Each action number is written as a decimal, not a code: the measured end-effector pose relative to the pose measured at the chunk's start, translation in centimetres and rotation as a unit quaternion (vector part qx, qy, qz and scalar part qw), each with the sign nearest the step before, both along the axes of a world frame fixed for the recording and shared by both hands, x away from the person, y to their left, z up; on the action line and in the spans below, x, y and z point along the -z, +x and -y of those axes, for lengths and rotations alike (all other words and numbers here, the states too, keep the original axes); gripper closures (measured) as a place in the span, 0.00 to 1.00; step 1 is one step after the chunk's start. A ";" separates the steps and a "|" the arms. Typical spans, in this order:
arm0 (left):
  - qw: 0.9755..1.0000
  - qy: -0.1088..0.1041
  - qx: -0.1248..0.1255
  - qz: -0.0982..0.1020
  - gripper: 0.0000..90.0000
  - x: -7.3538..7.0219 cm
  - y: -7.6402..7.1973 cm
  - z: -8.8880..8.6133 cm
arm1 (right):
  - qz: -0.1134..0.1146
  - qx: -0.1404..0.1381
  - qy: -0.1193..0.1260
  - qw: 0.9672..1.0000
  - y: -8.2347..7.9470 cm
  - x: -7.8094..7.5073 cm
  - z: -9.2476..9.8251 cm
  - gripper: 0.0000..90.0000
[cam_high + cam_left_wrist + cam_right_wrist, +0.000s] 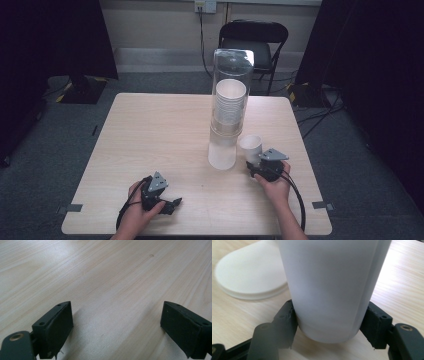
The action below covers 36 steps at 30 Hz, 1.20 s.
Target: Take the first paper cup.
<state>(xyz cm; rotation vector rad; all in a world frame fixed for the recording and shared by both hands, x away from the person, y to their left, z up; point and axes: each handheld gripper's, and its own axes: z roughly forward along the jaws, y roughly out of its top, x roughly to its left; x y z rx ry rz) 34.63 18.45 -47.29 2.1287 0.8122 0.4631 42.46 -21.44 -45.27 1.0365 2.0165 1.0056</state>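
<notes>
The right gripper (pixel 257 165) is clamped on a single white paper cup (pixel 251 148), with both black pads pressed against the cup's lower wall. In the right gripper view the cup (pixel 329 287) stands upright between the jaws; whether its base rests on the table (pixel 402 277) cannot be told there. Its rim is cut off by the top of that view, so its inside cannot be checked from there. In the high view the mouth of the cup appears white, and no contents can be made out.

Just beside the cup stands a tall clear dispenser tube (pixel 231 107) on a round white base (pixel 222 157). The tube contains a nested stack of white cups (pixel 230 102). The exact count of the stack is hard to make out.

The left gripper (pixel 167 202) lies near the front edge of the table, well apart from the cup. Its jaws stand wide apart with bare wood between them, grasping nothing.

A black chair (pixel 254 42) stands behind the table.
</notes>
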 end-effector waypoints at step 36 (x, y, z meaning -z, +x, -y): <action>1.000 0.004 -0.003 -0.001 0.12 0.0 0.0 0.0 | -0.048 0.051 0.011 0.998 0.7 0.2 2.4 0.38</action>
